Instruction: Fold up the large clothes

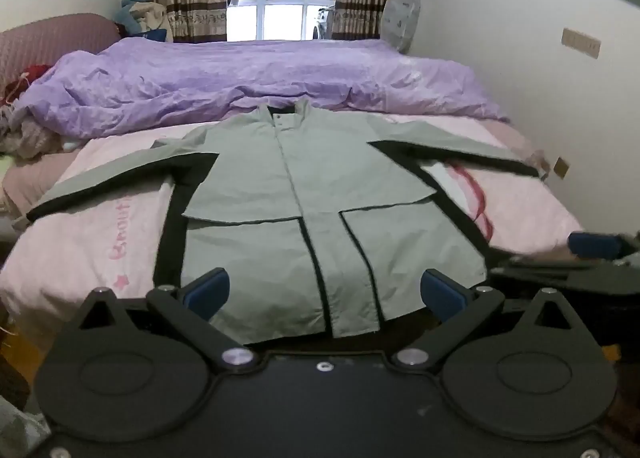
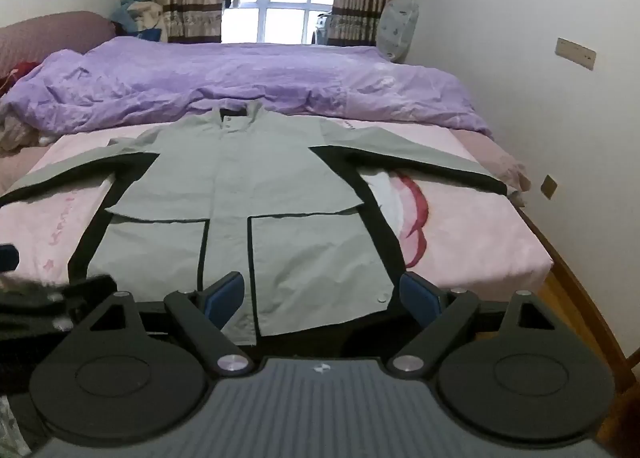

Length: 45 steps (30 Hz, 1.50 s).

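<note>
A pale grey-green jacket with black side panels and black sleeve edges lies flat, front side up, on the pink bed sheet in the middle of both frames. Its collar points to the top of the frame and its two sleeves are stretched out to the left and to the right. Behind the collar lies a crumpled purple duvet, and at the top centre a window with brown curtains is visible.

The left tongs are at the bottom of the left wrist view, over the hem of the jacket, with blue pads spread wide and nothing between them. The right tongs are at the bottom of the right wrist view, over the right part of the hem, also spread wide and holding nothing. In the left wrist view the right tongs appear blurred at the right edge.
</note>
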Each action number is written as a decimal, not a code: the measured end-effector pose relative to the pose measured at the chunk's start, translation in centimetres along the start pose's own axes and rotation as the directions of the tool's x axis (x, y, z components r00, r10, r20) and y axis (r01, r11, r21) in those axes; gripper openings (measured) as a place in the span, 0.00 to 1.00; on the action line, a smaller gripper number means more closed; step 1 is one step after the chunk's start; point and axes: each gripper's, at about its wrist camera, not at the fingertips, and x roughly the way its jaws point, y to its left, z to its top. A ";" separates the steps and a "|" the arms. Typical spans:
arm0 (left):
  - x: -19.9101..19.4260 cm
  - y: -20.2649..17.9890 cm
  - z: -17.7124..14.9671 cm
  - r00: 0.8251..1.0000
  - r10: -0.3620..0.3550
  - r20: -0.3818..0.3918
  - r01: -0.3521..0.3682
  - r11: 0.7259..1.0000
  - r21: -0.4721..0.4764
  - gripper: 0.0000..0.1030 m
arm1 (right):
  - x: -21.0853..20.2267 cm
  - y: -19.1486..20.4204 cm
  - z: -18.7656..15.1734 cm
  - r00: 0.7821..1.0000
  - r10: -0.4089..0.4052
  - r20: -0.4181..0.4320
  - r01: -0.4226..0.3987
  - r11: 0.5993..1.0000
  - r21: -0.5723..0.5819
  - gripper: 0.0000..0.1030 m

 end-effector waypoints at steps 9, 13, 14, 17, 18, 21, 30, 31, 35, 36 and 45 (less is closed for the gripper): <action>-0.3 0.2 0.1 0.998 0.056 -0.001 -0.056 0.998 0.010 1.00 | 0.3 -0.1 -0.3 1.000 0.010 -0.010 -0.010 1.000 -0.001 1.00; -0.2 0.1 0.1 0.998 0.055 -0.005 -0.055 0.998 0.004 1.00 | 0.2 0.0 -0.2 1.000 -0.003 0.001 0.003 1.000 -0.009 1.00; -0.2 0.1 0.0 0.998 0.055 -0.004 -0.055 0.998 0.004 1.00 | 0.2 0.0 -0.2 1.000 -0.002 0.001 0.002 1.000 -0.009 1.00; -0.2 0.0 0.0 0.998 0.057 -0.005 -0.057 0.998 0.004 1.00 | 0.1 0.1 -0.2 1.000 0.003 -0.003 -0.003 1.000 -0.004 1.00; -0.2 0.0 0.0 0.998 0.057 -0.007 -0.057 0.998 0.004 1.00 | 0.1 0.1 -0.2 1.000 0.002 -0.003 -0.002 1.000 -0.005 1.00; -0.2 -0.1 0.0 0.998 0.058 -0.006 -0.058 0.998 0.001 1.00 | 0.2 0.1 -0.2 1.000 0.004 -0.003 -0.004 1.000 -0.002 0.99; 0.0 -0.2 -0.1 0.998 0.064 -0.009 -0.064 0.998 0.000 1.00 | 0.2 0.2 -0.3 1.000 0.009 -0.006 -0.009 1.000 0.000 0.99; 0.0 -0.2 -0.1 0.998 0.065 -0.009 -0.065 0.998 0.000 1.00 | 0.2 0.2 -0.3 1.000 0.008 -0.006 -0.008 1.000 -0.001 0.99; 0.2 -0.4 -0.1 0.997 0.071 -0.015 -0.070 0.998 0.004 1.00 | 0.4 0.0 -0.2 1.000 0.010 -0.015 -0.010 1.000 0.002 0.99; 0.2 -0.4 -0.1 0.997 0.070 -0.015 -0.070 0.998 0.004 1.00 | 0.3 0.1 -0.2 1.000 0.010 -0.015 -0.010 1.000 0.002 0.99; 0.3 -0.1 -0.1 0.998 0.066 -0.016 -0.066 0.998 0.000 1.00 | 0.5 0.2 -0.2 1.000 0.011 -0.014 -0.011 1.000 0.003 0.99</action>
